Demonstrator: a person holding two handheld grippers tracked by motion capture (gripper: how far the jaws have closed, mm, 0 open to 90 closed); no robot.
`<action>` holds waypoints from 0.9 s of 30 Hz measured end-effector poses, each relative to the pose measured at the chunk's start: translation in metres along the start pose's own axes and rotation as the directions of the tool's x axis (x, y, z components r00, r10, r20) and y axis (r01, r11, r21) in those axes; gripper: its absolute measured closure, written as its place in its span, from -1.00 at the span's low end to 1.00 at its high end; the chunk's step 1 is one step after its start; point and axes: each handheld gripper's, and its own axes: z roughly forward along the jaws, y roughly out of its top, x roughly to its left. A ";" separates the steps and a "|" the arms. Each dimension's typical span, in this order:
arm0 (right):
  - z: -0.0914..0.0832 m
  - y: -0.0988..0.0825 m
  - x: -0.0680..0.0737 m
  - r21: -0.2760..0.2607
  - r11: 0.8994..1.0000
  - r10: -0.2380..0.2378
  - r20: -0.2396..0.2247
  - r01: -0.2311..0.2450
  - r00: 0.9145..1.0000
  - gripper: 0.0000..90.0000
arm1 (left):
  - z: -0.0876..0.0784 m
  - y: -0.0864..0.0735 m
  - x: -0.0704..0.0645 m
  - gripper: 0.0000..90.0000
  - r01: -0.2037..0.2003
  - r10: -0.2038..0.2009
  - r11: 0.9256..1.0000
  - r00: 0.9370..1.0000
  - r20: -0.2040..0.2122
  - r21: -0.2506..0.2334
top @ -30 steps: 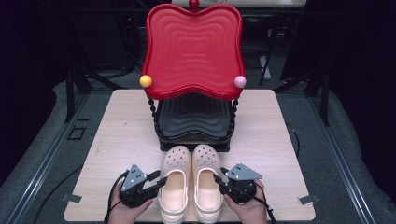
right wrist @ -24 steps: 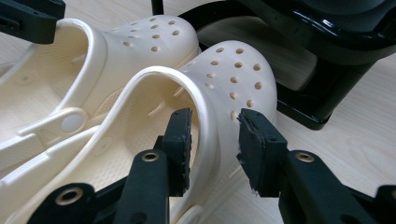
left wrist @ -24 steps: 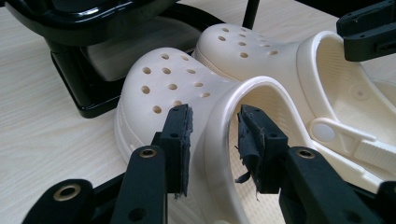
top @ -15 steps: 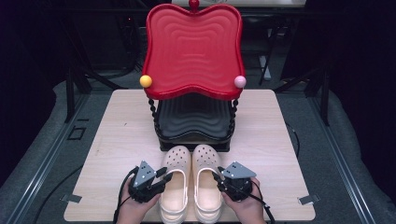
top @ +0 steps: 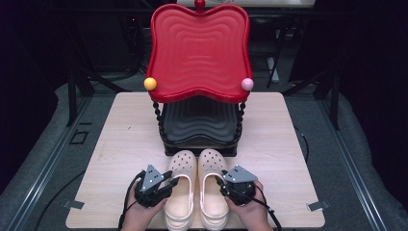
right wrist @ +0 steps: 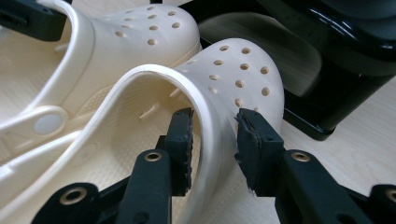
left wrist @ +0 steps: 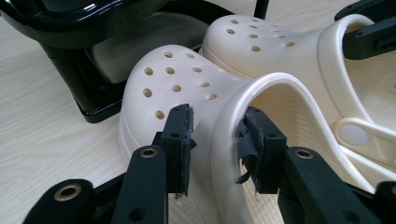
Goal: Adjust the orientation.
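Note:
Two cream clogs stand side by side near the table's front edge, toes toward the rack: the left clog (top: pixel 181 192) and the right clog (top: pixel 212 188). My left gripper (top: pixel 169 185) straddles the left clog's outer side wall (left wrist: pixel 219 107), one pad outside and one inside, both touching it. My right gripper (top: pixel 223 186) holds the right clog's outer wall (right wrist: pixel 212 100) the same way. Both pairs of jaws have just been opening a little, with the walls still between the pads. A hand holds each gripper at the bottom edge.
Behind the clogs stands a two-tier rack with a red wavy top tray (top: pixel 198 48) and a black lower tray (top: pixel 199 122); its black base (left wrist: pixel 88 100) sits close to the toes. Bare light wooden table (top: pixel 120 139) lies on either side.
Both grippers have shifted inward against the clogs' outer sides, and their jaws have come around the walls. The clogs have stayed in place.

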 end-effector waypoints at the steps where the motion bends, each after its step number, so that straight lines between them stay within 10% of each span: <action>1: 0.000 0.000 0.000 0.000 1.000 0.000 0.000 0.000 1.000 0.47 | 0.001 0.001 0.000 0.43 -0.009 0.009 1.000 1.000 -0.002 0.009; 18: 0.015 0.011 0.009 0.010 0.983 -0.186 0.055 0.186 0.981 0.55 | 0.016 0.011 -0.004 0.34 -0.076 0.077 0.996 0.997 -0.030 0.041; 27: 0.012 0.013 0.017 0.036 0.972 -0.236 0.114 0.234 0.965 0.70 | 0.016 0.010 -0.013 0.51 -0.180 0.183 0.983 0.979 -0.089 0.044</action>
